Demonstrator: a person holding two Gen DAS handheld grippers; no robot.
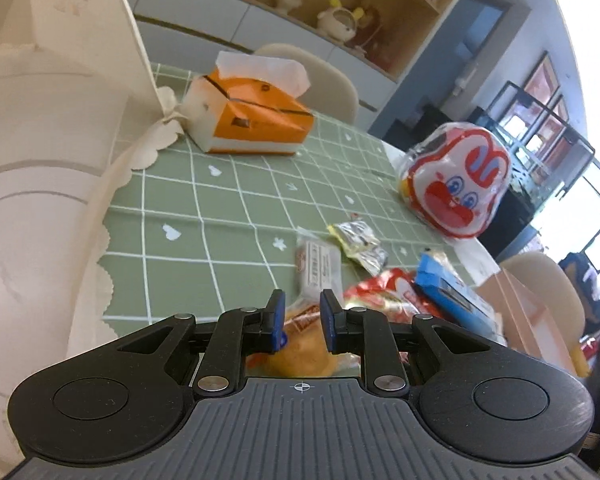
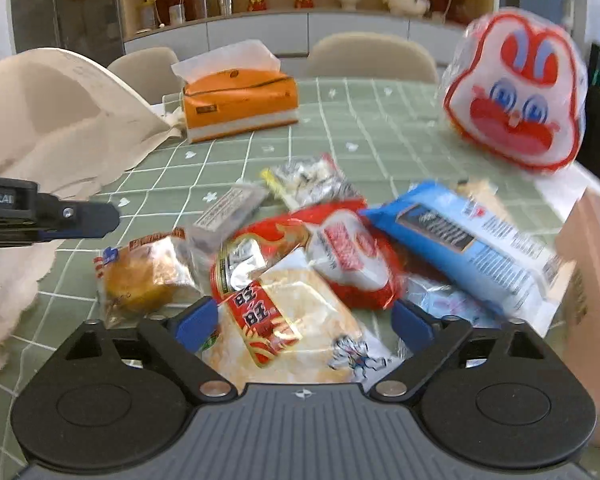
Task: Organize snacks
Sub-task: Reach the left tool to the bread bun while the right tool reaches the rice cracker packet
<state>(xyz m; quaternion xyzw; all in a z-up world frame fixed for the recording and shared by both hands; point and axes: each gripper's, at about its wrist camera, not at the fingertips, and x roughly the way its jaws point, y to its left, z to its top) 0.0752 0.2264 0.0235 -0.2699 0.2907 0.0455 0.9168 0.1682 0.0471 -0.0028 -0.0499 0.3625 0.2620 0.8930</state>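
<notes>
A: Several snack packets lie heaped on the green checked tablecloth (image 2: 380, 120), near the orange tissue box (image 2: 240, 100).

B: The right gripper (image 2: 304, 320) stands wide over the rice cracker packet (image 2: 296, 320), pads not pressing. The left gripper (image 1: 302, 316) is narrow and empty above the wrapped bun (image 1: 300, 356).

A: Those crackers look light, slippery and brittle; the crimped end seems the safest place to pinch.

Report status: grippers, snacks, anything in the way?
Left hand-held gripper barely open, empty, over bun packet. Right hand-held gripper wide open, straddling rice-cracker packet, no grip. Red packet crowds it.
</notes>
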